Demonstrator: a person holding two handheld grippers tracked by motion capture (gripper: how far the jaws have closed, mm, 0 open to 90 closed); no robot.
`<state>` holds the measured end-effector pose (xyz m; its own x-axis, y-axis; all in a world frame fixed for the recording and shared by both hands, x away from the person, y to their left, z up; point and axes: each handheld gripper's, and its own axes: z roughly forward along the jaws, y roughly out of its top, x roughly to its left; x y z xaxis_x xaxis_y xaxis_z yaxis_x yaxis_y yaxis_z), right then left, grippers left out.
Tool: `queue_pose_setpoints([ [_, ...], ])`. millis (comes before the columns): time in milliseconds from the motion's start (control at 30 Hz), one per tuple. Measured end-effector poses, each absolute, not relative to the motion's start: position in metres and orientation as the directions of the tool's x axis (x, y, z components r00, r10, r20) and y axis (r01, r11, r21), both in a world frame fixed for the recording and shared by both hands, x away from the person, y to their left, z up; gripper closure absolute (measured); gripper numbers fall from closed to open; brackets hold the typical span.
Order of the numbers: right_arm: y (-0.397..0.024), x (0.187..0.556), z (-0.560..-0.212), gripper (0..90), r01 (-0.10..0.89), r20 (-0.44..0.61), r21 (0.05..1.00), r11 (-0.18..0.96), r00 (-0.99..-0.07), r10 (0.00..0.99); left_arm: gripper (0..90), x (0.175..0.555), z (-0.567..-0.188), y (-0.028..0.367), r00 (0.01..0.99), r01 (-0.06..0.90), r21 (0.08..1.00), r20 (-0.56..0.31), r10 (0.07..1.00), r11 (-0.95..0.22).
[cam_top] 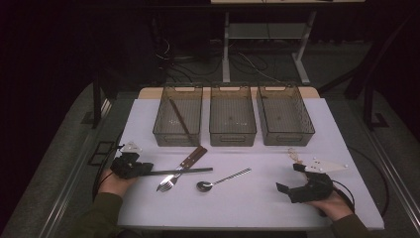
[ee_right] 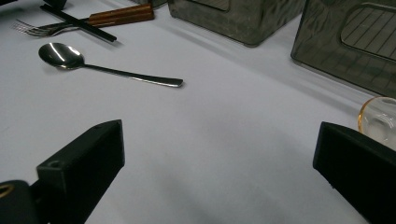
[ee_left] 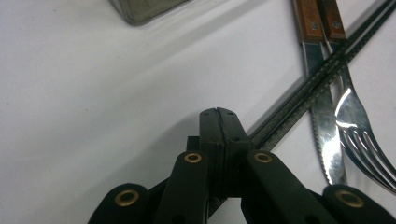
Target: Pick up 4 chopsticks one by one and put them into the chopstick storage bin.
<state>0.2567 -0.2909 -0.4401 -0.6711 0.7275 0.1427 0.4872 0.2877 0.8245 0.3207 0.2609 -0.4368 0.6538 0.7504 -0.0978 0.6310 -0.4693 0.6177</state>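
black chopsticks (ee_left: 322,70), brown-handled knife (ee_left: 314,70), white table (cam_top: 267,198)

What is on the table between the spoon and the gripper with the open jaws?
Nothing. Between the spoon and the right gripper there is just bare white table, as the high view and right gripper view show.

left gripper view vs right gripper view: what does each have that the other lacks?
Left gripper view: left tool shut on the chopsticks, and the knife with its serrated blade. Right gripper view: right tool open, the spoon, a glass rim. Both: chopsticks, fork, wooden handles, a bin.
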Motion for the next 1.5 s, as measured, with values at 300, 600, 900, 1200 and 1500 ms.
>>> queue_pose_setpoints([
  [300, -0.291, 0.257, -0.44, 1.8, 0.488, 0.143, 0.824, 0.288, -0.671, 0.727, 90.0, 0.307, -0.436, 0.261, 0.662, 0.634, 0.615, -0.116, 0.741, -0.469],
  [600, -0.291, 0.257, -0.44, 1.8, 0.487, 0.144, 0.825, 0.287, -0.671, 0.727, 90.0, 0.295, -0.437, 0.258, 0.676, 0.63, 0.614, -0.132, 0.725, -0.476],
  [900, -0.29, 0.257, -0.44, 1.8, 0.49, 0.146, 0.824, 0.285, -0.67, 0.728, 90.0, 0.285, -0.437, 0.256, 0.685, 0.629, 0.617, -0.153, 0.712, -0.473],
  [1200, -0.29, 0.257, -0.44, 1.8, 0.491, 0.147, 0.823, 0.285, -0.67, 0.727, 86.4, 0.285, -0.436, 0.259, 0.676, 0.619, 0.649, -0.153, 0.721, -0.443],
  [1500, -0.29, 0.258, -0.44, 1.8, 0.49, 0.149, 0.824, 0.284, -0.671, 0.727, 72.4, 0.288, -0.423, 0.252, 0.708, 0.547, 0.737, -0.154, 0.689, -0.397],
])
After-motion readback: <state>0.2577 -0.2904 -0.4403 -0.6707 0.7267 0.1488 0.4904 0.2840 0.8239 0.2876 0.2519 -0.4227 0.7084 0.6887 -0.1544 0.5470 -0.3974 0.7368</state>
